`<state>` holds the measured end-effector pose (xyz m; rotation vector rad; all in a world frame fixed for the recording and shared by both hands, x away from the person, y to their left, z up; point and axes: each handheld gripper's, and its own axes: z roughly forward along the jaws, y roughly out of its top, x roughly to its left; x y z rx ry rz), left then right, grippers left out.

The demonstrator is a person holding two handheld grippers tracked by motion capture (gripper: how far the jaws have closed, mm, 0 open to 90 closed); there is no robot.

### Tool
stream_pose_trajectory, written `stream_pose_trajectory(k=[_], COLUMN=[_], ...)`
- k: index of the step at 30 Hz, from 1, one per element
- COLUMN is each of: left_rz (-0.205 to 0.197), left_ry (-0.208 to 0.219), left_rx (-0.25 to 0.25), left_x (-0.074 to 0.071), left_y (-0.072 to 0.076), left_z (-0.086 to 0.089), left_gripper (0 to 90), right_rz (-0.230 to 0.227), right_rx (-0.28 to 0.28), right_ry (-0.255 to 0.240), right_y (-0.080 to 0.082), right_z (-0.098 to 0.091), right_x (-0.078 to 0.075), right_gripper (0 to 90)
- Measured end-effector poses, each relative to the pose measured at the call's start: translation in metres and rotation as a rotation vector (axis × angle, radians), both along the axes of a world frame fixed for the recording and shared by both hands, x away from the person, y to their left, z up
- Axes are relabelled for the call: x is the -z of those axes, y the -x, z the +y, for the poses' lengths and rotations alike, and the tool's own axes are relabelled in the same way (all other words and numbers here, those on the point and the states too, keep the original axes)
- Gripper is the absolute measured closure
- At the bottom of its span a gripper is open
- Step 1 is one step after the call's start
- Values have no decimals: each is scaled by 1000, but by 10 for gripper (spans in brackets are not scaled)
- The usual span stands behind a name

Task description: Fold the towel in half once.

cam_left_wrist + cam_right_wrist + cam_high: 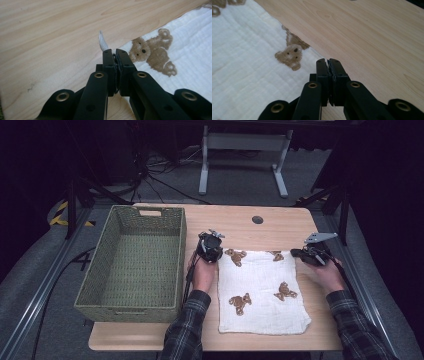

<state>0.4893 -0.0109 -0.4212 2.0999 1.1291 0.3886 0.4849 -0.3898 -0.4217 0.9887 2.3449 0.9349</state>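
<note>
A white cloth (262, 290) printed with brown teddy bears lies spread flat on the wooden counter (240, 222), right of centre in the high view, with its far edge running between the two hands. The left tongs (210, 248) sit at the cloth's far-left corner, at about 10 o'clock from the cloth's middle. In the left gripper view the left tongs (114, 53) have their jaws pressed together on that corner, and a small tip of white fabric (102, 42) sticks up past them toward 12 o'clock, with a printed bear (152, 51) just beside them at 2 o'clock. The right tongs (306, 254) are at the far-right corner, at about 2 o'clock from the cloth's middle. In the right gripper view the right tongs (328, 61) are closed tight at the cloth's edge, where white fabric meets bare wood; whether fabric is caught between the jaws cannot be told from that picture. Another bear print (290, 53) lies at 10 o'clock from those jaws. A green woven basket (107, 265) stands on the counter at 9 o'clock from the cloth, just beside the left hand (202, 272). The right hand (327, 272) rests past the cloth's right edge.
</note>
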Motion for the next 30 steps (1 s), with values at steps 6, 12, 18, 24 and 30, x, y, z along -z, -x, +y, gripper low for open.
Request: stream_pose_trajectory(k=[6, 12, 18, 24, 30], left_rz=[-3, -21, -35, -36, -41], left_ry=[10, -14, -35, -51, -61], left_rx=[19, 32, 26, 34, 56], left_x=[-3, -4, -5, -5, -3], left_y=[12, 27, 38, 51, 62], left_z=[1, 5, 9, 7, 8], left_gripper=[870, 869, 869, 869, 869], right_rz=[-11, -23, -13, -14, 2], right_rx=[-27, -49, -57, -78, -89], right_ry=[-3, 1, -22, -26, -29], right_y=[11, 26, 41, 52, 64], right_z=[2, 0, -6, -7, -10], right_x=[-7, -11, -13, -15, -11], right_gripper=[872, 871, 871, 871, 870])
